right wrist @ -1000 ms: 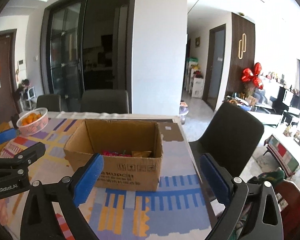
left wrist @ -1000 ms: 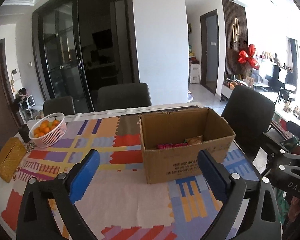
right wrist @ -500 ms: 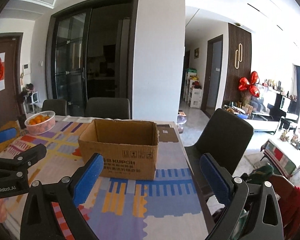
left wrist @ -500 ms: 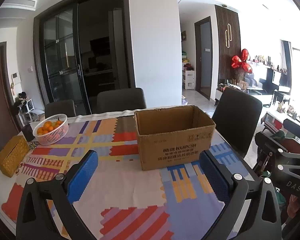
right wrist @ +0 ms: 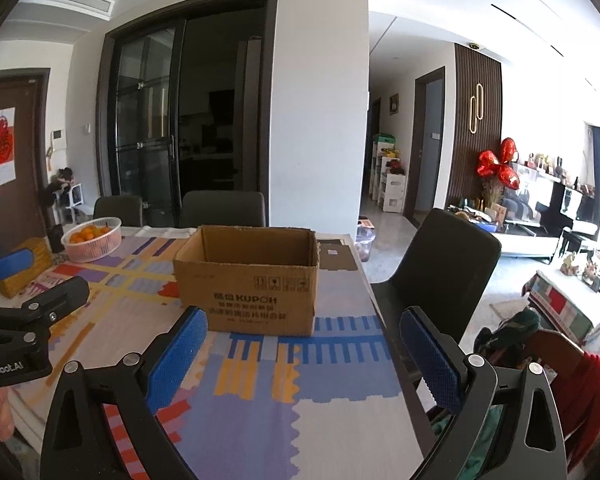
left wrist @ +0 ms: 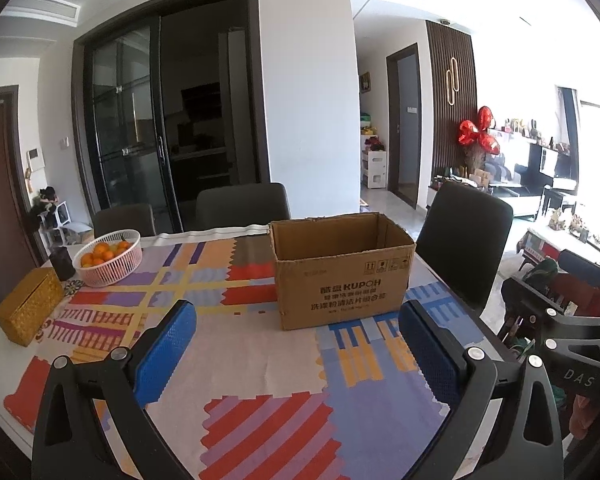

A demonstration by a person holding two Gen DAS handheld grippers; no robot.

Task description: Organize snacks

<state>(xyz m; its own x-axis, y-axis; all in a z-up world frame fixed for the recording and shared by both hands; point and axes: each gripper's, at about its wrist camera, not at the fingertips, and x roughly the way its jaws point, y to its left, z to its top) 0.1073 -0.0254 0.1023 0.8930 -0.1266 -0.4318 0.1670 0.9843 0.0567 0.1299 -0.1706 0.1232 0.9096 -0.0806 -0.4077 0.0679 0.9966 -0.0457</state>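
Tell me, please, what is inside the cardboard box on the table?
Only the bare inner walls of the cardboard box show. Its front wall hides the floor, so any contents cannot be seen from either view.

The cardboard box (left wrist: 342, 276) walls hide its inside; the left tool (right wrist: 16, 312) is cut off at the frame edge.

The left gripper (left wrist: 298, 334) and right gripper (right wrist: 302, 340) look alike: black plastic triangular-cutout arms, silver screws at the joints, and textured blue fingers (left wrist: 165, 354). White "GenRobot.AI" lettering marks the left body; "DAS" marks the right.
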